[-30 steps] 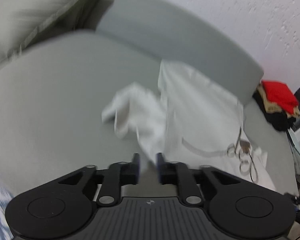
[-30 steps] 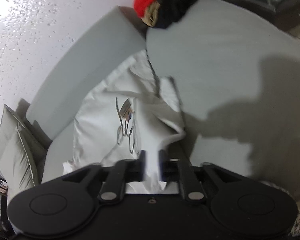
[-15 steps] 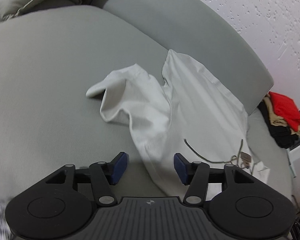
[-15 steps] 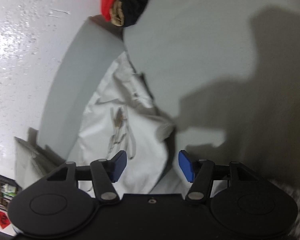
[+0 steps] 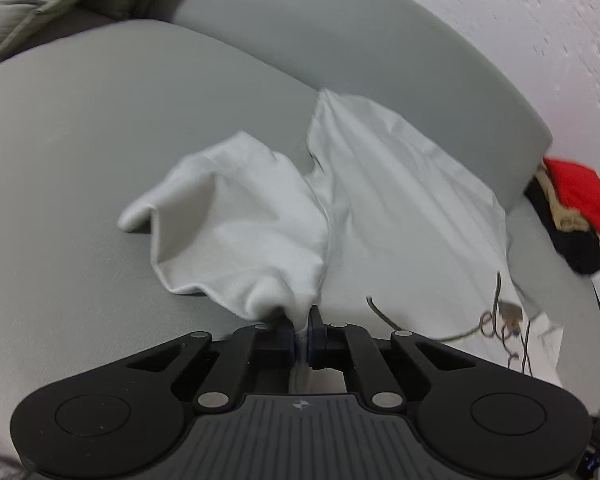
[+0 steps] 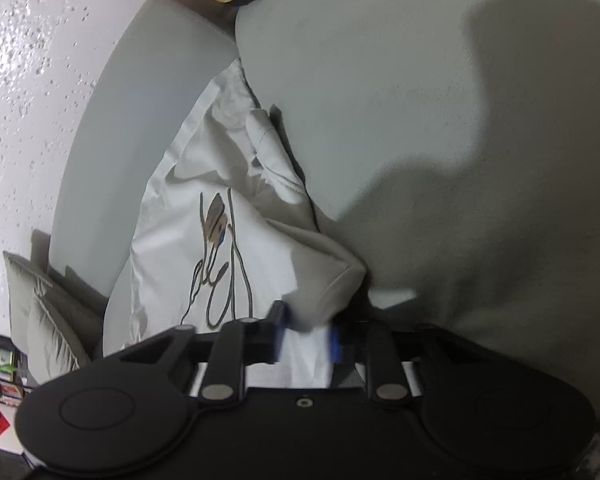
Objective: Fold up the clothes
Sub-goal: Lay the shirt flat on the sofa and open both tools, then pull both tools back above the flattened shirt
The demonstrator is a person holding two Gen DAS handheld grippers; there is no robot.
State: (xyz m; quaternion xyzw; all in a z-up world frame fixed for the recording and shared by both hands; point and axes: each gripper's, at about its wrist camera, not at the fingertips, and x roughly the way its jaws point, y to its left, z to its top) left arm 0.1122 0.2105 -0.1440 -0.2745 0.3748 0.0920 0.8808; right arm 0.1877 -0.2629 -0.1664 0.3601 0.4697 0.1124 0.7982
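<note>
On the grey sofa point(image 5: 100, 128), left gripper point(image 5: 300, 334) is pinching the white shirt point(image 5: 380, 200); right gripper point(image 6: 306, 338) jaws are sitting partly apart around its edge.

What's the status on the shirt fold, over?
Left gripper shut on white shirt sleeve. Right gripper part closed around shirt edge, blurred. Shirt spread on grey sofa. Nothing in the way.

Even, dim indoor light; a broad dark shadow point(image 6: 480, 184) sprawls from one to five o'clock in the right view. Fisheye bending curves all edges, and motion blur smears the right gripper's fingertips point(image 6: 334, 342).
</note>
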